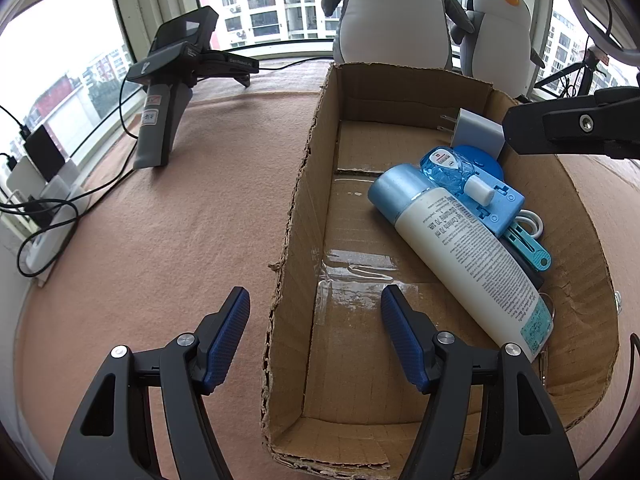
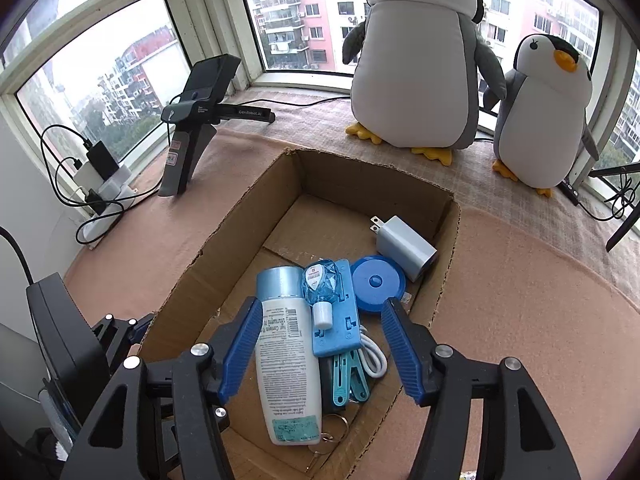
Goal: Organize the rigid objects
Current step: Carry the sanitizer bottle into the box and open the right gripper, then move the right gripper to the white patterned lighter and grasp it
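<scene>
1. The fingers (image 1: 236, 320) of the left gripper (image 1: 316, 292) stood spread apart and pinched nothing. One hung over the pink cloth of the tabletop (image 1: 160, 260), the other inside the cardboard box (image 1: 296, 208), with the box's left wall between them and untouched.
2. The fingers (image 2: 400, 340) of the right gripper (image 2: 322, 302) were likewise spread and empty above the box's contents. The left one was just beside the white lotion bottle (image 2: 286, 360) without pressing on it.
3. In the right wrist view, the box lay at the centre, open at the top, with everything gathered in its half towards 3 o'clock.
4. The lotion bottle lay on its side, its blue cap towards 12 o'clock.
5. Just beside it, at its 3 o'clock, a small clear-blue bottle (image 2: 320, 284) rested on a flat blue plastic piece (image 2: 344, 320).
6. A round blue case (image 2: 376, 284) lay at 2 o'clock from that piece, and a white charger plug (image 2: 404, 246) at 1 o'clock, near the box's far corner.
7. Teal clothes pegs (image 2: 348, 380) and a coiled white cable (image 2: 374, 356) lay at 6 o'clock from the blue piece, partly under it.
8. Beyond the box, two plush penguins (image 2: 416, 60) stood at 1 o'clock by the window, and a spare handheld gripper (image 2: 196, 120) rested at 10 o'clock.
</scene>
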Available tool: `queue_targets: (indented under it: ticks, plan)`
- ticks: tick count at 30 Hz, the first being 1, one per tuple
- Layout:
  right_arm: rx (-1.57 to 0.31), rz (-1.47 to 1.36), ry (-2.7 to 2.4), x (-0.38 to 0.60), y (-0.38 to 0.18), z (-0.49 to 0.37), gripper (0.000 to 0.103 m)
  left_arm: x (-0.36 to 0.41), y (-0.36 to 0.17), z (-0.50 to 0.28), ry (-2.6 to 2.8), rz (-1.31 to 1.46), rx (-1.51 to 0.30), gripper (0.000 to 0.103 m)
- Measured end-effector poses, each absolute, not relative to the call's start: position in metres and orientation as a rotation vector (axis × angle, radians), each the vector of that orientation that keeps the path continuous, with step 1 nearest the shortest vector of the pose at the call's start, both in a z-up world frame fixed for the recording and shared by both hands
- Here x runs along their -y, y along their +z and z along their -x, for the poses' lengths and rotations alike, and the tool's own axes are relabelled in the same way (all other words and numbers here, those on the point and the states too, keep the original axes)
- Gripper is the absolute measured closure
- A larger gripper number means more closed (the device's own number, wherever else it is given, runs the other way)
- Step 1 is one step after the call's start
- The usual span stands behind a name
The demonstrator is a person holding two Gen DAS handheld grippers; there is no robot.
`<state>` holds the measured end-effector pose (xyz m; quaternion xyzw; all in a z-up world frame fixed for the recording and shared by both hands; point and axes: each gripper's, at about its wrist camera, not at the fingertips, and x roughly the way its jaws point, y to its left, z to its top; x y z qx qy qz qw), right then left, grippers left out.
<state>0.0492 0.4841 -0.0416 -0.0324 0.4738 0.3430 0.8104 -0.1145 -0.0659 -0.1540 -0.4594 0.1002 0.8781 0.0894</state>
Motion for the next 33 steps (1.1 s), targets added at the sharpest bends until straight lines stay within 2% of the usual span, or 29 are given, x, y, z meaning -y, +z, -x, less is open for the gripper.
queue_targets:
  ticks: [17, 33]
  plan:
    - [-1.007, 0.034, 0.664, -0.442, -0.03, -0.036, 0.035, 0.065, -0.154, 0.114, 2.61, 1.364, -0.303, 0.034]
    - [-1.061, -0.095, 0.579, -0.368, -0.033, -0.021, 0.035, 0.065, -0.154, 0.114, 2.609, 1.362, -0.305, 0.034]
